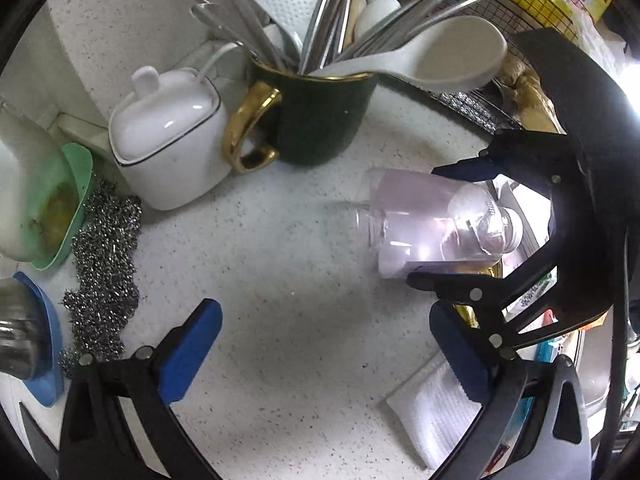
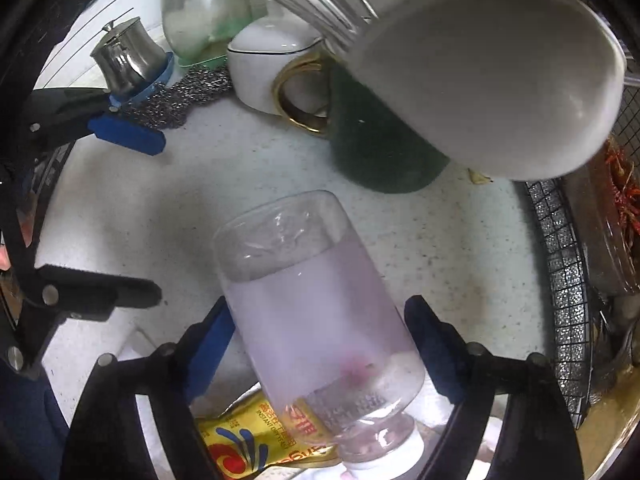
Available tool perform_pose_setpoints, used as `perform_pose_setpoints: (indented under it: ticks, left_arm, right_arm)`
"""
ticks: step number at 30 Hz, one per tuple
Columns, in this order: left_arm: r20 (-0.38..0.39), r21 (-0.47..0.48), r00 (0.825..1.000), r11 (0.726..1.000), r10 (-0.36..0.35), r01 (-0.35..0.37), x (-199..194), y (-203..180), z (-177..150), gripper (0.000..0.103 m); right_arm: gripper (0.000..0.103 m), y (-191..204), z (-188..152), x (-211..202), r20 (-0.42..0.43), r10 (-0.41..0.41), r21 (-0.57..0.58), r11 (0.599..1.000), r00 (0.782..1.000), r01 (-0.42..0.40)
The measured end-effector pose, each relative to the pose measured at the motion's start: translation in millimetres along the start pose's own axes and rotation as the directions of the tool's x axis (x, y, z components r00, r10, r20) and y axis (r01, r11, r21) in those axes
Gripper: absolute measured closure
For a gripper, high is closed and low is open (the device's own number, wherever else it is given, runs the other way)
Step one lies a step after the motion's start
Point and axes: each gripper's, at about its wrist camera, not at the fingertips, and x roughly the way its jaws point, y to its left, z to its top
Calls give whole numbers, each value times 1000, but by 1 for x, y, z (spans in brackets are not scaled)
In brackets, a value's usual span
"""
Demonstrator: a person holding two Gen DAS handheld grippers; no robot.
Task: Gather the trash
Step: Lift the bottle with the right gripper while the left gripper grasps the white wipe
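A clear plastic bottle [image 2: 320,320] with a pale pink label and white cap sits between my right gripper's [image 2: 320,324] blue-padded fingers, which close on its body. It is held tilted above the white speckled counter [image 2: 160,208]. In the left wrist view the same bottle [image 1: 432,228] shows at the right, gripped by the right gripper [image 1: 436,224]. My left gripper [image 1: 324,344] is open and empty over the counter [image 1: 280,280]. A yellow sachet [image 2: 256,440] lies under the bottle.
A dark green mug [image 1: 320,116] with a gold handle holds utensils and a big white spoon [image 1: 452,56]. A white lidded pot [image 1: 168,140], steel scourer [image 1: 104,264], green funnel [image 1: 64,208], folded white cloth [image 1: 436,412] and wire basket [image 2: 568,280] surround the area.
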Motion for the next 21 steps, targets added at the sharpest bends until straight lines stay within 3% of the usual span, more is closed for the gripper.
perform_pose_setpoints:
  ticks: [5,12,16,21]
  left_arm:
    - [-5,6,1000,1000,-1,1,-6,-8,-6,0]
    - [9,60,999,998,-35,35,-35,-32,-19,0]
    - [-11,109,997,992,-70,71,-44,-47,-30,0]
    - [-83,136,991,984,-102,112,-27,-61,-51,0]
  right_arm:
    - [28,10,-7,-11,24,-41,25,999,999,41]
    - [31,6,-28,-64,79,-131,157,981,988,118]
    - [33,8,-54,-95,82,-190,276,948,978,161]
    - [34,17,-110,-118,77,-209,442,884,975,154]
